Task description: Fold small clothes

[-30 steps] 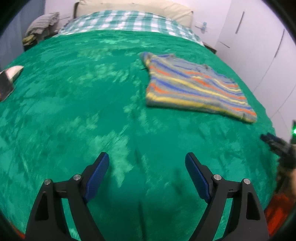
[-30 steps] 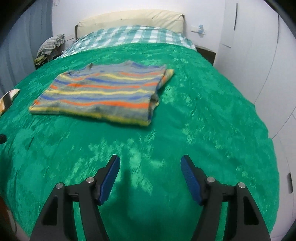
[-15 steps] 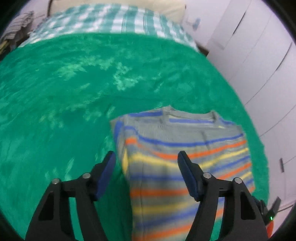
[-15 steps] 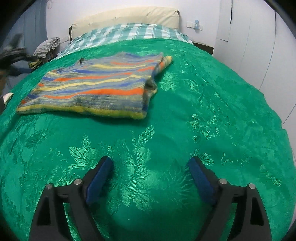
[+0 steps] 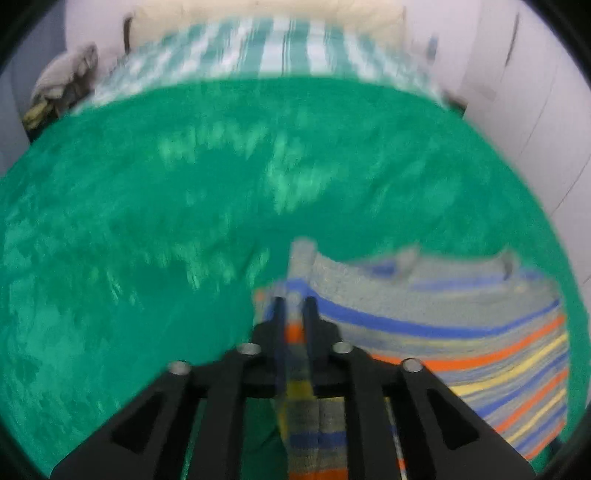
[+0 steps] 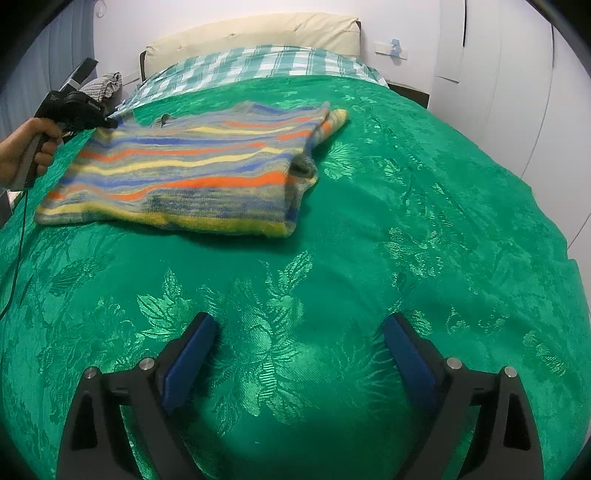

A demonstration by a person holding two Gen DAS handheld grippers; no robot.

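A striped sweater (image 6: 192, 166) in grey, blue, orange and yellow lies folded on the green bedspread (image 6: 424, 206). In the left wrist view my left gripper (image 5: 295, 306) is shut on the sweater's (image 5: 443, 325) left edge, and the pinched cloth runs back between the fingers. From the right wrist view the left gripper (image 6: 107, 120) is at the sweater's far left corner, which is lifted a little. My right gripper (image 6: 299, 339) is open and empty, low over the bedspread, well in front of the sweater.
A checked pillow area (image 6: 258, 62) and cream headboard (image 6: 258, 31) are at the far end. White wardrobe doors (image 6: 517, 74) run along the right. A pile of clothes (image 5: 62, 85) sits at the far left beside the bed.
My left gripper has closed on the sweater's left edge and raised it slightly. My right gripper has stayed open and moved little.
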